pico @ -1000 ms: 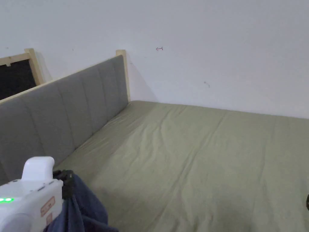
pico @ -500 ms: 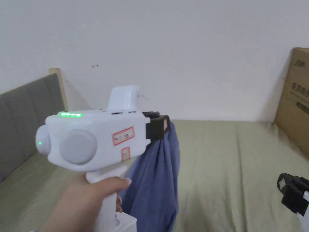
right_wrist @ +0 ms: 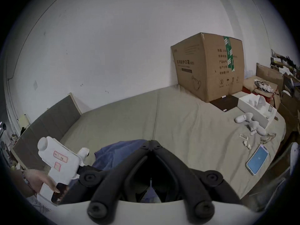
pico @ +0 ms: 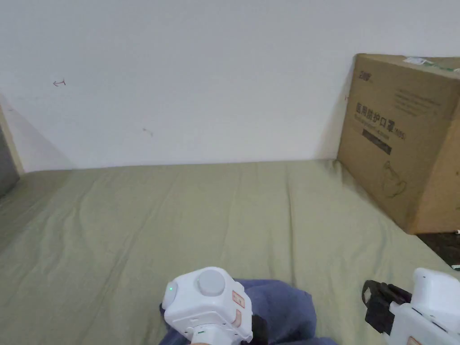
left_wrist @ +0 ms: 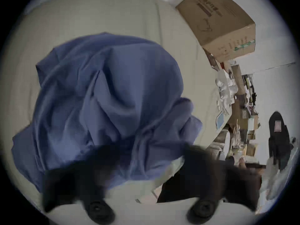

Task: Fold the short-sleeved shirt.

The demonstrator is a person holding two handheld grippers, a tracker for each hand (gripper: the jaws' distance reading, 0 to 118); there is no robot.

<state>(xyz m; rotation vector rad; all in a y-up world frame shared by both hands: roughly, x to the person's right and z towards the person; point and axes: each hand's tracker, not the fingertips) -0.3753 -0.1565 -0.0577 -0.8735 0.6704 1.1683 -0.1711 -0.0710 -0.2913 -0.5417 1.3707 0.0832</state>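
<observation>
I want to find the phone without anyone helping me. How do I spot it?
Start at the big cardboard box standing on the green bed by the wall. Come toward the bed's near edge, past the white tray and the small white bits beside it. The phone lies flat there, and its lit blue screen sets it apart.

Home bedroom: bed with olive sheet, grey padded headboard far left, bare white wall, cardboard box right, household clutter beyond.
</observation>
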